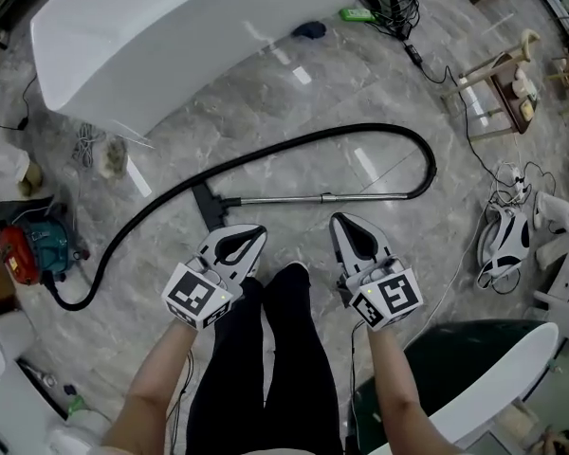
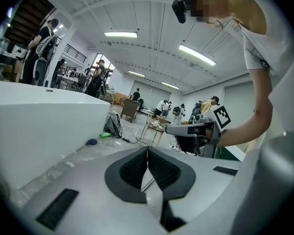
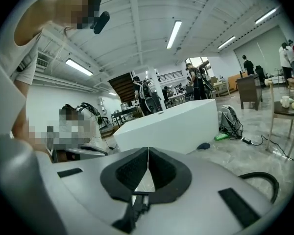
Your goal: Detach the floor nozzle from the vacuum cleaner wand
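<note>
Left gripper [image 1: 254, 233] and right gripper [image 1: 341, 224] were recorded with jaws pressed together, empty. The floor nozzle [image 1: 209, 207] was noted at the end of the wand [image 1: 322, 197], just ahead of the left jaws. Black-and-white square markers [image 1: 195, 295] were seen behind each gripper's jaws.

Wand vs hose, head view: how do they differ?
The wand is straight, thin and silver; the hose is black, thicker and bent in a long arc. The wand's left end meets the floor nozzle; the hose's far end trails away to the lower left. Both lie on the floor, joined at the right.
</note>
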